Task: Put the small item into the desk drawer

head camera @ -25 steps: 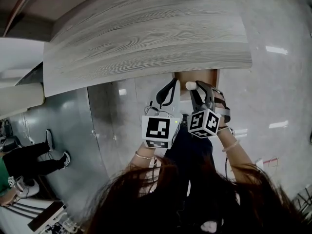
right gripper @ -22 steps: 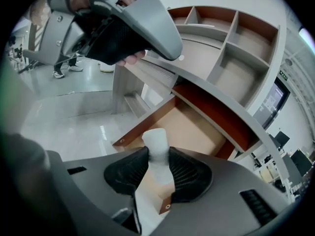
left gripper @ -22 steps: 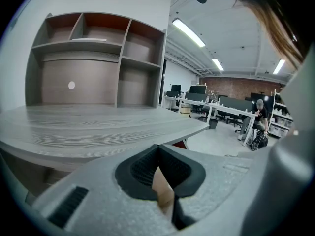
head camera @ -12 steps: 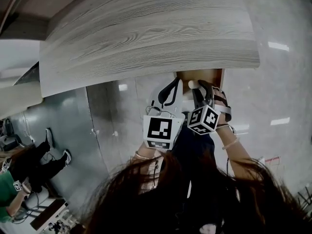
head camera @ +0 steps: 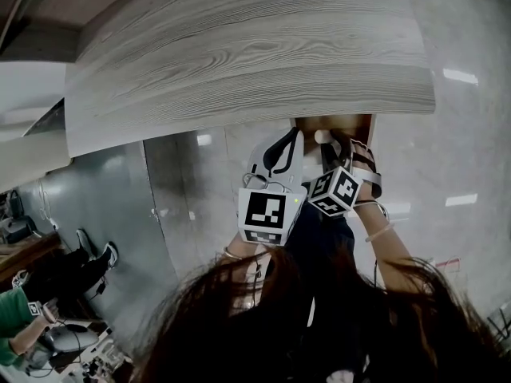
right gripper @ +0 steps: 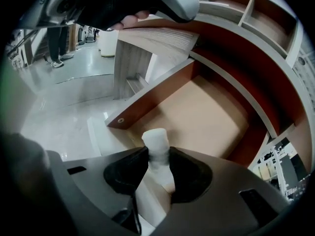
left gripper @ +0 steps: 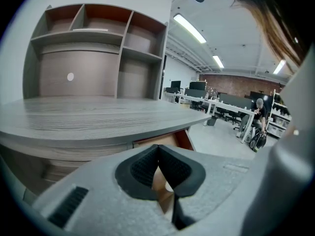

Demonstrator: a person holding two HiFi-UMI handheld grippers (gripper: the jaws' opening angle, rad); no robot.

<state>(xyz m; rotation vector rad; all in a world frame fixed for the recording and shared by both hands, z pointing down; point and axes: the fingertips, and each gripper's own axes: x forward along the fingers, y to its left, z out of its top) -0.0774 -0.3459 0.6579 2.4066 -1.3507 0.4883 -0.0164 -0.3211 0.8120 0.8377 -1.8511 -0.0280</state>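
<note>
Step in hand: carry-in, just short of release. The right gripper (right gripper: 157, 156) pinches a small white cylindrical item (right gripper: 155, 142) between its dark pads. The item's blunt top stands proud of the jaws, and its lower part is hidden behind them. The gripper points steeply down at the open desk drawer (right gripper: 202, 114), which has a tan floor and reddish-brown walls, with nothing lying in the part that shows. The item hangs over the drawer's near front corner rather than its middle (the head view agrees: the white tip sits right at the drawer's front edge). It is not yet in the drawer and touches neither floor nor wall. The left gripper (left gripper: 157, 154) has its jaws pressed together at the tips, with nothing between them. It is held just beside the right gripper, before the drawer and under the grey wood-grain desk top (head camera: 239, 54). Next move, as I judge it: ease the right gripper further in over the bare floor, clear of the front wall, and go low before spreading the jaws. A stub like this is likely to topple or roll if dropped from height.
</note>
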